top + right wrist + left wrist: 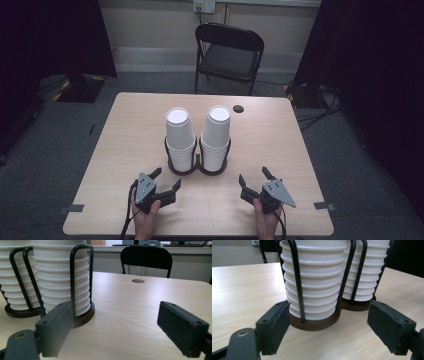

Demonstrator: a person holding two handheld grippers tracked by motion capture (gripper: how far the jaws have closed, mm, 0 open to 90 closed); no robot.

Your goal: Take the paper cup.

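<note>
On the pale wooden worktop, 2 stacks of white paper cups stood upside down in a dark double wire holder, near the middle. The left stack and the right stack sat side by side, each ringed by black wire loops. The left gripper rested low near the front edge, its jaws wide apart and holding nothing, pointed at the holder's base. The right gripper mirrored it, jaws likewise spread and empty. A black folding chair stood beyond the worktop.
</note>
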